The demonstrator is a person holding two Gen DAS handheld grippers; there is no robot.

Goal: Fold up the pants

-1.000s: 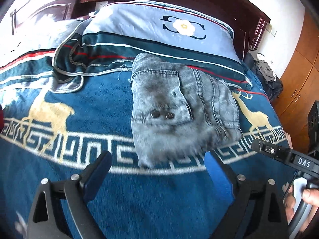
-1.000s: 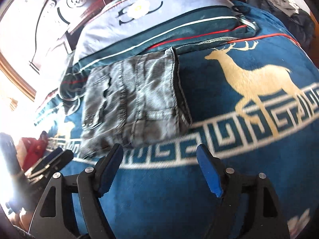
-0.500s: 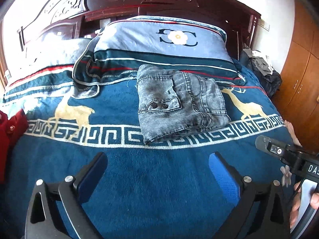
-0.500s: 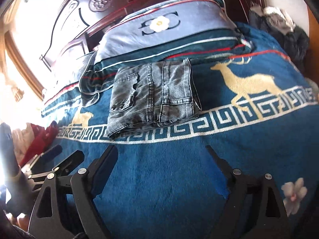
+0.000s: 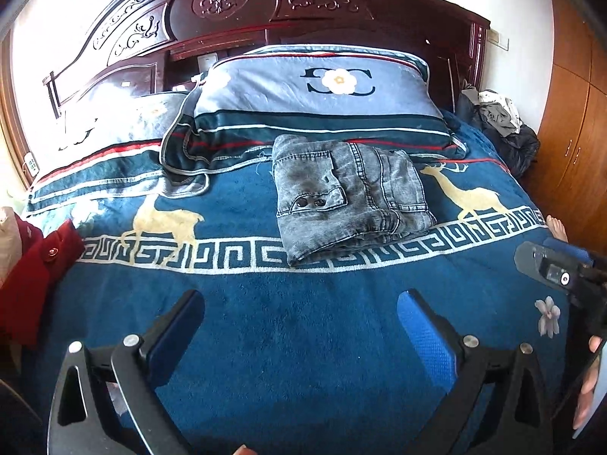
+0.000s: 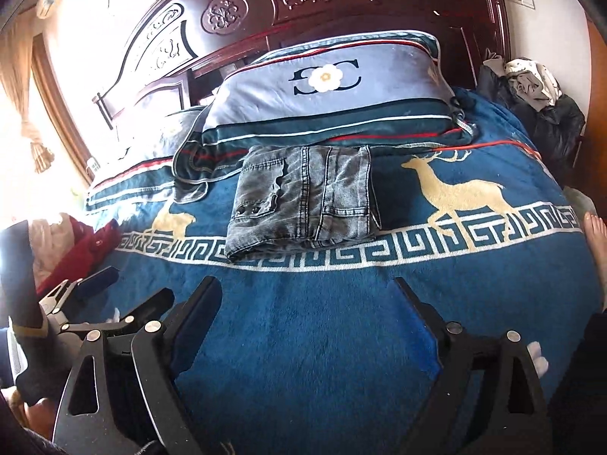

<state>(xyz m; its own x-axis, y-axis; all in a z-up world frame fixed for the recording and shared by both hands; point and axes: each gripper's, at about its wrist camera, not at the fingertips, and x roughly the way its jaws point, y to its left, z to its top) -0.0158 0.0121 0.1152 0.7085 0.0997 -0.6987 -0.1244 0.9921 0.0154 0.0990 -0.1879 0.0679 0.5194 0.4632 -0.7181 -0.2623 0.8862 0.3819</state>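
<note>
In the left wrist view, the left gripper hangs over bare blue blanket at the near edge of the bed, its jaws spread wide apart with nothing between them; over the last second they have opened a little further. The pants, grey denim folded into a compact rectangle with a buttoned pocket flap facing up, lie well beyond the fingertips, in the middle of the bed, their near edge resting on the white key-pattern band and their far edge touching the foot of the striped pillow. A gold deer motif shows just right of the pants. A red garment sits at the left edge of the bed, a heap of dark clothes at the far right corner, and the carved wooden headboard stands behind the pillows. The right gripper's body shows at the right edge. In the right wrist view, the right gripper likewise hovers over plain blanket, jaws well apart and empty, having just been opening. The pants lie far ahead, centred, clear of the fingers, snug against the pillow. The left gripper appears low at the left beside the red garment, and a bare foot shows at the right edge of the bed.
</note>
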